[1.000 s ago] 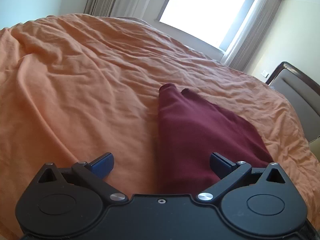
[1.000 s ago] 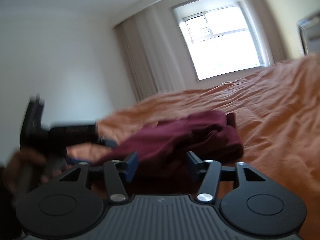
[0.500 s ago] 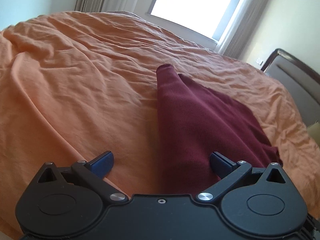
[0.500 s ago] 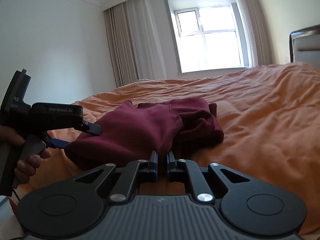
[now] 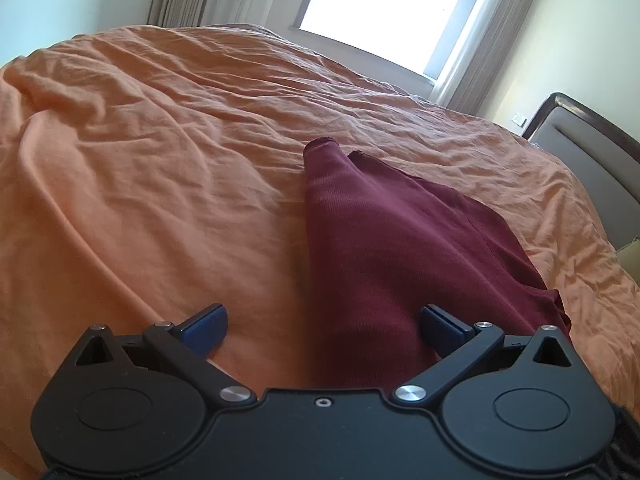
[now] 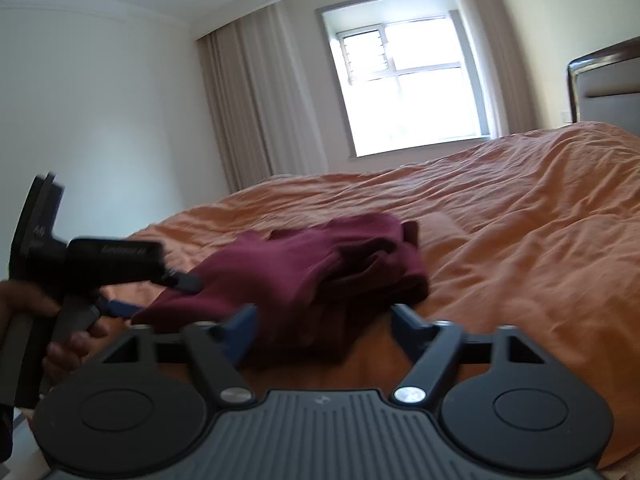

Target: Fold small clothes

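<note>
A dark red garment (image 5: 380, 248) lies folded into a long shape on the orange bed cover (image 5: 160, 160). Its near end runs between the spread fingers of my left gripper (image 5: 324, 322), which is open; the right finger is over the cloth. In the right wrist view the garment (image 6: 320, 264) is a low bunched heap just beyond my right gripper (image 6: 324, 326), open with its near edge between the blue fingertips. My left gripper (image 6: 156, 296) shows at that heap's left end, held by a hand (image 6: 24, 300).
The wrinkled orange cover (image 6: 520, 220) stretches wide around the garment. A dark-framed headboard (image 5: 592, 152) stands at the right. A bright window (image 6: 408, 92) with curtains is behind the bed.
My right gripper was open a second ago, shut half a second ago at the garment's near edge, and is open again now. The left gripper stayed open and barely shifted.
</note>
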Demonstrator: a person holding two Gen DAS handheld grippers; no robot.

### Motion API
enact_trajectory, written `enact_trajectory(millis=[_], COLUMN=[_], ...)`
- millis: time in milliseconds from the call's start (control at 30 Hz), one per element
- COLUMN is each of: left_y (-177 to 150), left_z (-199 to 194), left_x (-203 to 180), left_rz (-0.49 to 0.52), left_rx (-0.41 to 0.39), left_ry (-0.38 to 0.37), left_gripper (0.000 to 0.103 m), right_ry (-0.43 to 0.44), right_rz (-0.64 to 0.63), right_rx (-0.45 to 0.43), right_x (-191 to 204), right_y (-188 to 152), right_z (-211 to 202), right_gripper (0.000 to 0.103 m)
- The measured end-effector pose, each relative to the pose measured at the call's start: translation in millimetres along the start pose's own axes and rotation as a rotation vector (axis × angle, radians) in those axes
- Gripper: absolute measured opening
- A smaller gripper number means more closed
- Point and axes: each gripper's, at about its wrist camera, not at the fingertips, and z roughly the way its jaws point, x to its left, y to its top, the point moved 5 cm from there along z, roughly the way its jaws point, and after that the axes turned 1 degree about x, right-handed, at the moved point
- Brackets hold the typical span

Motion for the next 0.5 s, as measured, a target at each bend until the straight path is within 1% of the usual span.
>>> enact_trajectory(millis=[33,100,133,167,233,333,400,500], left_y=[2,6,8,10,14,20,24,29], left_z=[1,2,3,4,7,11,14,20], left_x=[-1,-2,-2,-3,-5,-5,-5,-5], left_rz=[0.004,0.017,0.026,0.036,0.057,0.074,0.086,0.106], left_rx=[0.002,0.005,0.004,0.003,0.004,0.006,0.009,0.01], left_ry=[0.001,0.006,0.009,0.017,0.025,0.039,0.042,0.041], left_gripper=[0.102,0.102,0.102,0.102,0.102,0.102,0.102,0.102], right_ry=[-0.011,-0.021,-0.025,-0.031,-0.041,-0.106,-0.142,-0.137], right_rz=[0.01,0.042,0.064,0.092,0.15,0.202,0.212,0.225], right_rx=[-0.01,-0.023,-0.027,-0.034,-0.042,-0.036,-0.01,0.037], right_x=[-4,-13,-19,-24,-35,-51,-60,-68], right_y=[3,11,15,20,28,36,39,41], right_z=[1,6,10,14,25,42,55,79], right_gripper=[0.095,0.098,0.102,0.103,0.103,0.103,0.103,0.103])
